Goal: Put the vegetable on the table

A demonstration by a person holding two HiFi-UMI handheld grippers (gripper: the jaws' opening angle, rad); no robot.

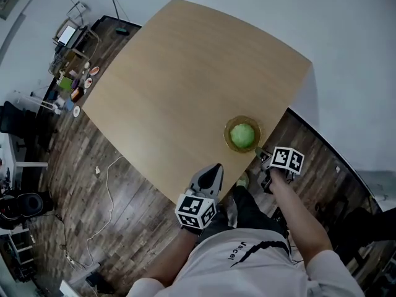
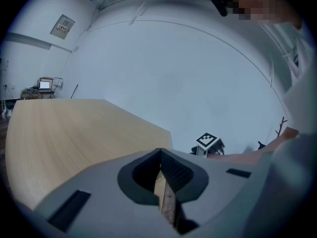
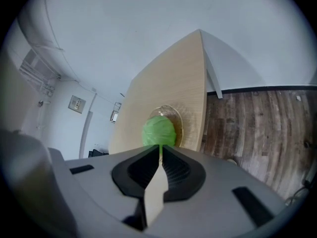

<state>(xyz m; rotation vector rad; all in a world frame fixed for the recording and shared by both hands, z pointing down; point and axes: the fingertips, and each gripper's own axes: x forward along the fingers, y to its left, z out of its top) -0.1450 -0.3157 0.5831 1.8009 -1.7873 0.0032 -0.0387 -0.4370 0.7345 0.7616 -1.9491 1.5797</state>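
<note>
A round green vegetable (image 1: 242,135) lies in a shallow glass bowl (image 1: 228,142) near the front right edge of the wooden table (image 1: 185,73). My right gripper (image 1: 260,154) is just off that edge, close beside the bowl, with its jaws shut and empty. In the right gripper view the vegetable (image 3: 158,130) shows straight past the shut tips (image 3: 160,147), inside the bowl (image 3: 174,117). My left gripper (image 1: 216,167) hovers at the table's front edge, left of the bowl, also shut and empty. The left gripper view shows its tips (image 2: 160,151) over bare tabletop (image 2: 64,128).
The table stands on dark plank floor (image 1: 93,166), where a white cable (image 1: 109,184) trails. A cluttered cart (image 1: 74,73) and a black chair (image 1: 12,119) stand far left. A white wall runs behind the table. The right gripper's marker cube (image 2: 208,141) appears in the left gripper view.
</note>
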